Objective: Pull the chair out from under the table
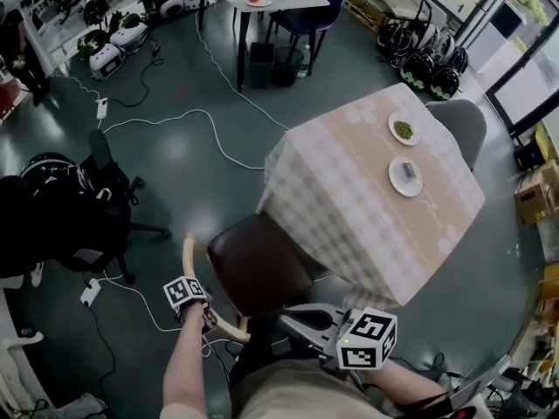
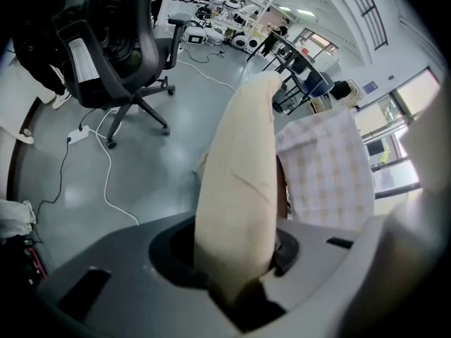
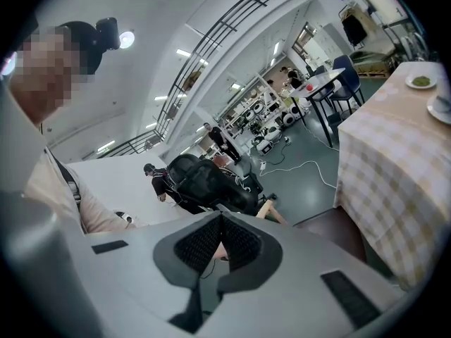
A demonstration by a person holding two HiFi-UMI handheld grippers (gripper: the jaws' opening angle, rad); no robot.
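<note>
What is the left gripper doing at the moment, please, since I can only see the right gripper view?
Observer: The left gripper has its jaws shut on the pale wooden back rail.
Operator: Thank you. How far out is the seat?
Observer: In the head view the brown seat is mostly in the open. Its far edge meets the checked cloth hanging from the table.
Operator: Is anything standing beyond the table?
Observer: Yes, a grey chair stands at its far side.
</note>
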